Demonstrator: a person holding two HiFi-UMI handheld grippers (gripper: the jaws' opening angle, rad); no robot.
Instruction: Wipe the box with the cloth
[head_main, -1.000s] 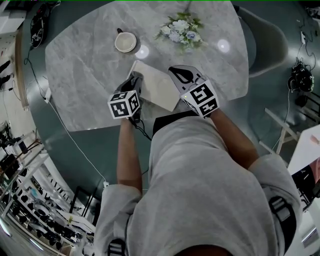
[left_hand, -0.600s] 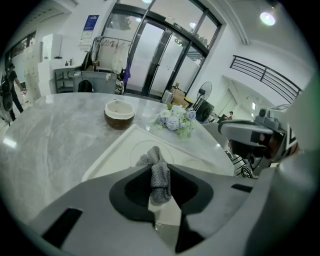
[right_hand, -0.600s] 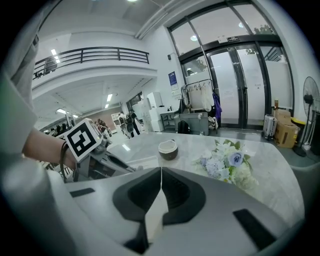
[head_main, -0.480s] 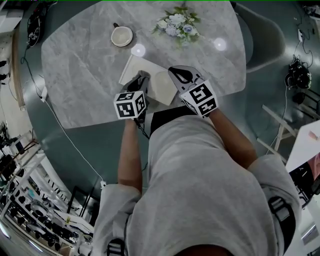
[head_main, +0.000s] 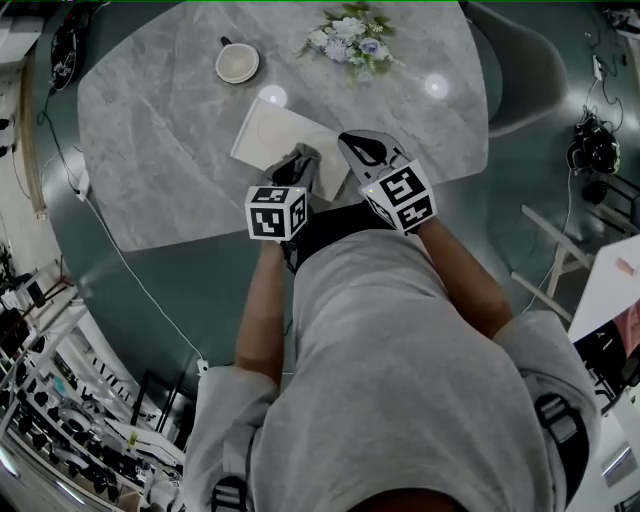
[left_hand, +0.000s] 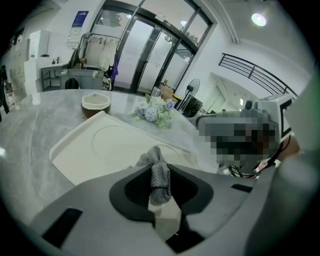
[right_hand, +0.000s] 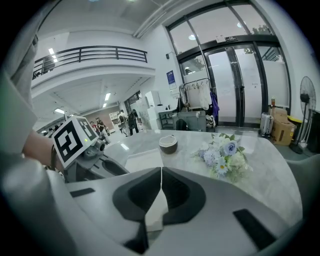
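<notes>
1. Bench (head_main: 140, 150), left part: cup (head_main: 237, 62) standing near the far left corner of the box. Risk of a knock if a wiping stroke overshoots that edge.
2. Box (head_main: 265, 135): flat, cream, lying on the bench ahead of the person, with nothing visibly bracing it. Likely to slide toward the cup under a hard forward push.
3. Left hand-held gripper (left_hand: 160, 172): pinching a bunched grey cloth (left_hand: 154, 159), held over the near edge of the box. Only a small tuft protruding. Expect bare jaws scraping the lid if pressed low, or cloth pulling free if dragged hard.
4. Right hand-held gripper (right_hand: 161, 172): pressed together, holding nothing, just beside the box's near right corner; contact not discernible.
5. Flowers (head_main: 348, 42): beyond the box, apart from it; low risk.
</notes>
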